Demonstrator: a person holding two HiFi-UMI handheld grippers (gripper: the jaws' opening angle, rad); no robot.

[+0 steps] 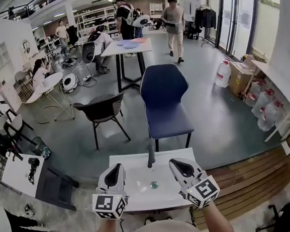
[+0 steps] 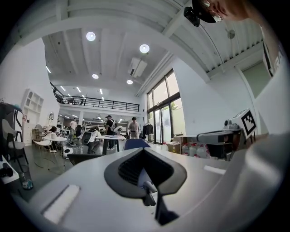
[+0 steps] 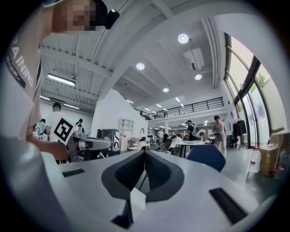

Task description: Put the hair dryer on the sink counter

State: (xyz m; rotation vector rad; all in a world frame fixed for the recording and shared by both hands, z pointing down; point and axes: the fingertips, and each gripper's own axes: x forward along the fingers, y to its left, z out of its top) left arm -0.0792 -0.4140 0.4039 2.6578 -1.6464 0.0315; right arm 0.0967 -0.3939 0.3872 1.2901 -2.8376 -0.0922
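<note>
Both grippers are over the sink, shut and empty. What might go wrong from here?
The hair dryer lies apart on the white table at left: a long sideways carry in which it may slip. The sink counter is mostly basin, with the faucet upright, leaving little flat room to set it.

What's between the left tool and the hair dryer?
Nothing visible at counter height. Left tool, shut, hovers over the sink counter; the hair dryer lies on a white table left. Only a dark grey slab fills the gap, seemingly lower.
</note>
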